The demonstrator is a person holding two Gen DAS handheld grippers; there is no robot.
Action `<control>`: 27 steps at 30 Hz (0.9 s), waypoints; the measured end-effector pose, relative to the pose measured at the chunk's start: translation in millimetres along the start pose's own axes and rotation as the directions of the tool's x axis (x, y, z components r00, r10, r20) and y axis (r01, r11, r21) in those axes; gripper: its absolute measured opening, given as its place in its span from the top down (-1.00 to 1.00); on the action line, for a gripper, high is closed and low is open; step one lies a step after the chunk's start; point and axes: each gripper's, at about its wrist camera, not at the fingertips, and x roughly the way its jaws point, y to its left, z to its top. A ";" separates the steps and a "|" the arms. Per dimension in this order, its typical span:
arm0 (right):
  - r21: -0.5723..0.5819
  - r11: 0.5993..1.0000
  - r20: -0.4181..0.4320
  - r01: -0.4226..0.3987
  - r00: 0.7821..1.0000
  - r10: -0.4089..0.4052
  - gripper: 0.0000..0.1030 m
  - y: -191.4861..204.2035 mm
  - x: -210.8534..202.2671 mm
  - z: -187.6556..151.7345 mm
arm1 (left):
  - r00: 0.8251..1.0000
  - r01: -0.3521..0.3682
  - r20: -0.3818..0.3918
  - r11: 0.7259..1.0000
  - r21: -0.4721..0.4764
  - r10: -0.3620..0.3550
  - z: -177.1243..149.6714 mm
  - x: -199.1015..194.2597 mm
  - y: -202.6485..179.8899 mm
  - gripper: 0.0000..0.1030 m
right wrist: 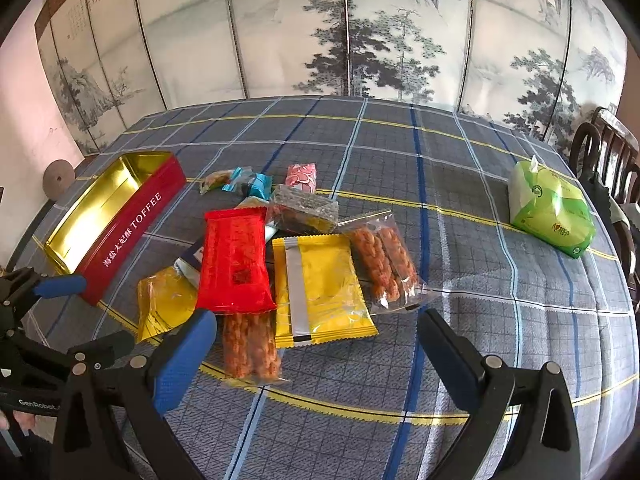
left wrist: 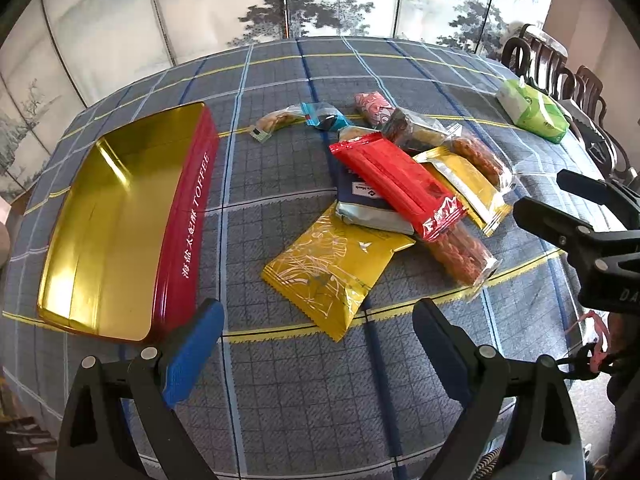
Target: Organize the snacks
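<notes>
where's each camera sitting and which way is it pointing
Left wrist: on the left gripper, above the near table edge, facing the open red toffee tin with gold inside and the snack pile; own blue-padded jaws open, right gripper at right.
Right wrist: on the right gripper, facing the red foil packet and green tissue pack; own jaws open, left gripper at left.
Shared: tin, snacks, blue plaid tablecloth, painted folding screen.

blue packet mostly hidden under red packet.
</notes>
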 end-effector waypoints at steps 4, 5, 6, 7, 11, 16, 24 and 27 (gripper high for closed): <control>-0.003 1.000 -0.002 -0.003 1.000 0.003 -0.99 -0.2 0.5 0.0 | 1.000 0.003 -0.002 1.000 -0.001 -0.003 0.1 0.9 0.8 -0.81; -0.005 1.000 -0.002 -0.001 1.000 0.001 -0.99 -0.2 0.7 -0.1 | 1.000 0.001 -0.003 1.000 -0.003 -0.001 0.0 0.8 0.9 -0.81; -0.006 1.000 -0.003 -0.001 1.000 0.001 -0.99 0.0 1.1 -0.3 | 1.000 0.002 -0.002 1.000 -0.005 -0.002 -0.1 1.1 1.3 -0.81; -0.007 1.000 -0.004 -0.002 1.000 0.002 -0.99 -0.5 1.1 -0.3 | 1.000 0.003 -0.003 1.000 -0.004 -0.003 -0.1 1.3 1.4 -0.81; -0.007 1.000 -0.004 -0.003 1.000 0.003 -0.99 -1.0 1.7 -0.6 | 1.000 0.001 -0.002 1.000 -0.003 -0.001 -0.3 1.7 1.5 -0.81; -0.008 1.000 -0.006 -0.004 1.000 0.004 -0.99 -2.5 2.4 -0.6 | 1.000 0.002 -0.003 1.000 -0.004 -0.002 -0.6 2.3 1.5 -0.81; -0.009 1.000 -0.021 -0.005 1.000 0.005 -0.99 -8.1 7.8 -0.5 | 1.000 0.009 -0.006 1.000 -0.007 -0.009 -1.4 5.9 1.4 -0.81; -0.006 1.000 -0.027 -0.003 1.000 0.003 -0.99 -11.4 10.6 -0.5 | 1.000 0.008 -0.009 1.000 -0.007 -0.008 -1.2 7.3 0.9 -0.81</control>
